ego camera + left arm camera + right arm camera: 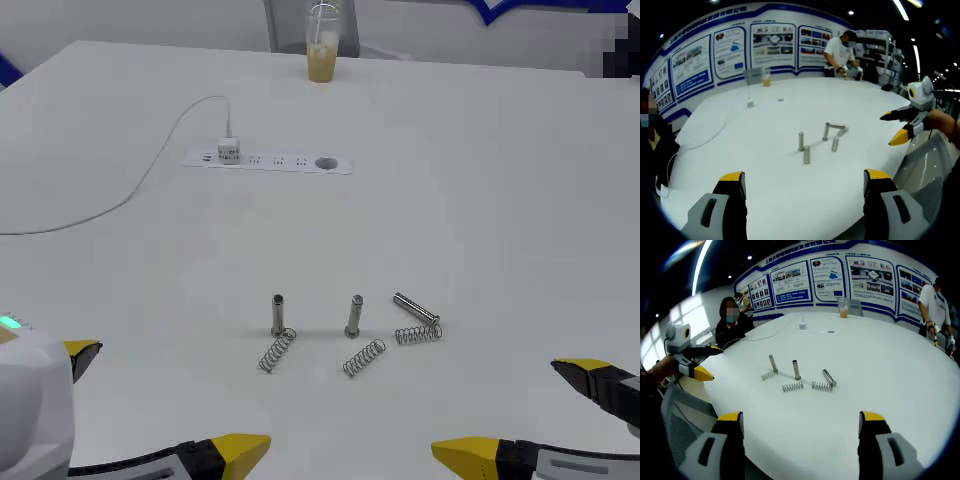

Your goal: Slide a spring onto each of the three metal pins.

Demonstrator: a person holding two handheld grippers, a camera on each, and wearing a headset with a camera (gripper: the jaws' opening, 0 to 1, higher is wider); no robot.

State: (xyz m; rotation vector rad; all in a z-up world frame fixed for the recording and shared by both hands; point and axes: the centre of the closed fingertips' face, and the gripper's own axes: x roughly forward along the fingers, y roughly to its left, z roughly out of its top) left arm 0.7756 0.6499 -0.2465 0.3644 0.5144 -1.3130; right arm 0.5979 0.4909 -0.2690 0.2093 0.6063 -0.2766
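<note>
Three metal pins sit toward the near side of the white counter (480, 200). The left pin (278, 313) and the middle pin (355, 314) stand upright. The right pin (415, 308) lies on its side at a slant.

All three springs lie loose on the counter, one by each pin. The left spring (277, 351) angles up to the foot of the left pin and seems to touch it, though the head view is too coarse to be sure. The middle spring (364, 357) lies just in front of the middle pin. The right spring (418, 334) rests close against the near end of the right pin.

The left hand-held gripper (165, 400) hangs at the near left edge with its yellow-tipped jaws spread wide and nothing between them. The right hand-held gripper (520, 412) is released in the same way at the near right. Both are well apart from the pins.

Farther back lies a power strip (290, 162) with a white plug (229, 152) in it, and a cable (130, 190) trails off to the left. A cup (321, 45) of yellowish drink stands near the far edge.
</note>
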